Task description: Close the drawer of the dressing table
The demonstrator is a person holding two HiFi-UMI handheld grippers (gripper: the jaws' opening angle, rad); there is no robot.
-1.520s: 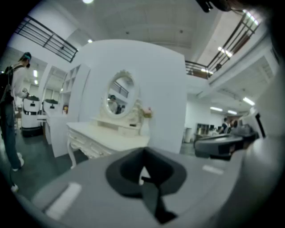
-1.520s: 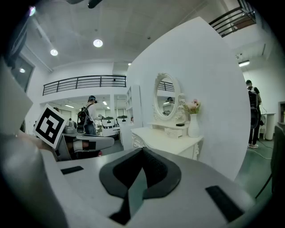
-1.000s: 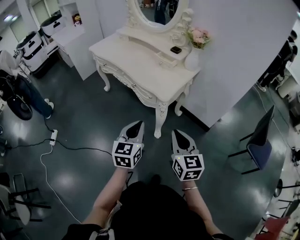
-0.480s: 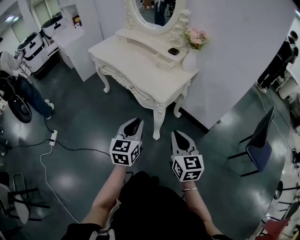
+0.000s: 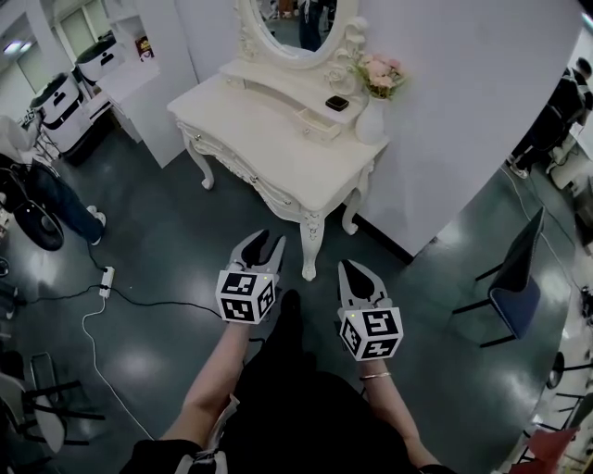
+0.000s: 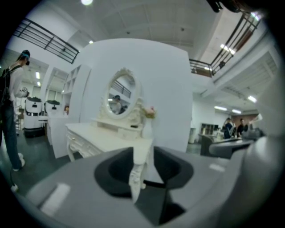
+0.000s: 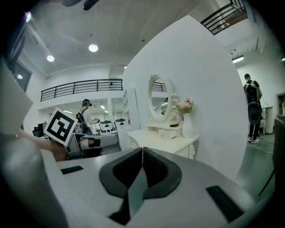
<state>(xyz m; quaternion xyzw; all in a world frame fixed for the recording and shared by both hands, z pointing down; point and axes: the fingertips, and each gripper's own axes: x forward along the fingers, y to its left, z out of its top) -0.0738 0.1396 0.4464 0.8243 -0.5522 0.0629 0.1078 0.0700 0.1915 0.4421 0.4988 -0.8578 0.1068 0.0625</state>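
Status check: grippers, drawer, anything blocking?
Left gripper open, jaws have just been opening, nothing between; right gripper shut, empty. Dressing table ahead, not reached; its small drawer juts out. Power strip lies left, off the path.

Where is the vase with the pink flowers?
In the head view, the vase stands on the dressing table's back right corner, just right of the oval mirror.

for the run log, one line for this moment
left gripper: just opening, empty | right gripper: shut, empty | dressing table: ahead, untouched

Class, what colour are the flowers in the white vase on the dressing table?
Pale pink flowers, clearest in the head view.
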